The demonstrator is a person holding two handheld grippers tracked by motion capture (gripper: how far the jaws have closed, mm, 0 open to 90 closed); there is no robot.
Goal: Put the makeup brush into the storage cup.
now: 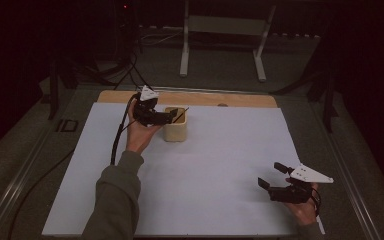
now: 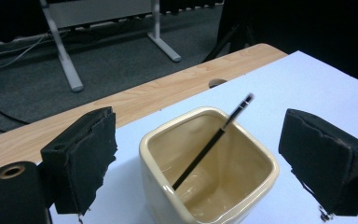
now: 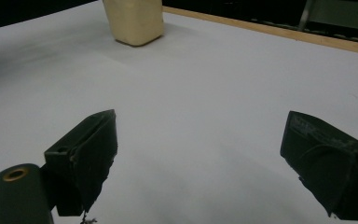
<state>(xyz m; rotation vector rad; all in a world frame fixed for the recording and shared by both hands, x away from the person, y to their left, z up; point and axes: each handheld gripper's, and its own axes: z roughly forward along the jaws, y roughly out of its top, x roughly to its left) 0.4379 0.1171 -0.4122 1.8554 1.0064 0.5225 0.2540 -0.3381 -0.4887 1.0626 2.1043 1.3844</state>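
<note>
A cream square cup [image 1: 175,126] stands on the white sheet near the table's far side. A thin black pen [image 2: 209,144] leans inside the cup [image 2: 177,196], its tip sticking out over the rim. My left gripper [image 1: 171,116] hovers just left of the cup and above its rim, open, with the cup showing between its jaws in the left gripper view [image 2: 198,161]. My right gripper [image 1: 271,176] is near the front right of the sheet, open, with nothing between its jaws [image 3: 198,163]. The cup [image 3: 134,21] shows far off in the right gripper view.
The white sheet [image 1: 215,165] covers most of the wooden table [image 1: 240,99]. A small hole [image 1: 222,105] sits in the wood strip behind the cup. A black cable [image 1: 117,135] trails from the left gripper. A metal frame [image 1: 220,45] stands on the floor beyond.
</note>
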